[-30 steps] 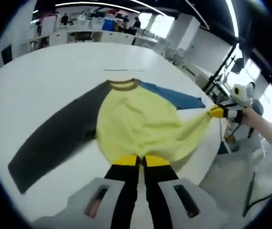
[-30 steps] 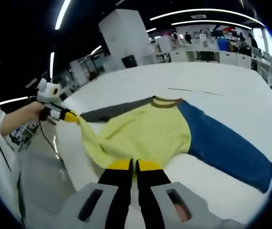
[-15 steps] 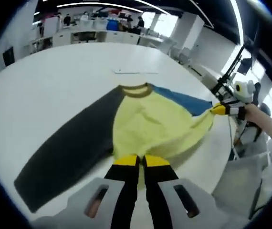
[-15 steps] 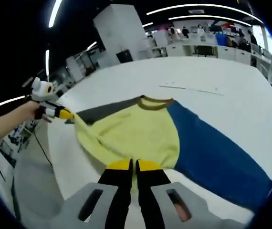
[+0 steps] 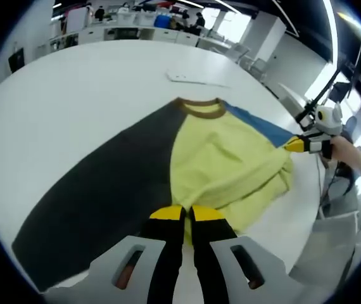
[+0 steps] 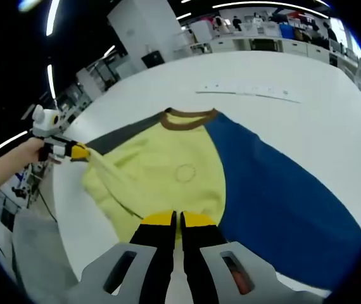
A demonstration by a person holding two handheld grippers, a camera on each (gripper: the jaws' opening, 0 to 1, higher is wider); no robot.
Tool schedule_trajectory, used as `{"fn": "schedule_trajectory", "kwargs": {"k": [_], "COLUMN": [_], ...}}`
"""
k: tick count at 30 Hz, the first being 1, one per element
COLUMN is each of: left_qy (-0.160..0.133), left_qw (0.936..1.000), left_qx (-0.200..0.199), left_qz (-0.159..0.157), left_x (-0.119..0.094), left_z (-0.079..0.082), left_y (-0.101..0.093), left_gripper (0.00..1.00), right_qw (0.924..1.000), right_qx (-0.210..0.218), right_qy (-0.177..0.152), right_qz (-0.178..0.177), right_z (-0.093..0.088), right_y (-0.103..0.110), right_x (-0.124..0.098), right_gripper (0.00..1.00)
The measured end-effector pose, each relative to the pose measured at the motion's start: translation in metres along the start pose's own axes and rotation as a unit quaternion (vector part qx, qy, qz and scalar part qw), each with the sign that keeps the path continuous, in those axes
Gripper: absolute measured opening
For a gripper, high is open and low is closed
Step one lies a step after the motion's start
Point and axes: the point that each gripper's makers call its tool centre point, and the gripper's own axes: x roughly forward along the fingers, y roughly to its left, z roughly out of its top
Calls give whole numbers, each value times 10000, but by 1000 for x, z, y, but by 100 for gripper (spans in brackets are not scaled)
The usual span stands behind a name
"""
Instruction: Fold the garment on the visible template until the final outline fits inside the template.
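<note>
A yellow long-sleeved shirt with a brown collar, one dark grey sleeve and one blue sleeve (image 5: pixel 218 158) (image 6: pixel 174 171) lies spread on the white round table (image 5: pixel 73 95) (image 6: pixel 307 88). The left gripper (image 5: pixel 187 214) (image 6: pixel 79 152) has its yellow-tipped black jaws closed on one corner of the yellow hem. The right gripper (image 6: pixel 175 219) (image 5: pixel 294 144) pinches the other hem corner, jaws together.

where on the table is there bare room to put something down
Bare white table lies beyond the brown collar and outside the dark grey sleeve; also beyond the blue sleeve. It is crowded at the yellow shirt body, where both grippers hold the hem.
</note>
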Motion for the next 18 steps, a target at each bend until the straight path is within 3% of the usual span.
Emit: {"fn": "schedule_trajectory", "kwargs": {"k": [18], "left_qy": [256], "left_qw": [9997], "left_qx": [-32], "left_qz": [23], "left_x": [23], "left_z": [-5], "left_y": [10], "left_gripper": [0], "right_qw": [9996], "right_qx": [-104], "right_qy": [197], "right_qz": [-148], "right_z": [-7], "right_y": [-18], "right_x": [20], "right_gripper": [4]}}
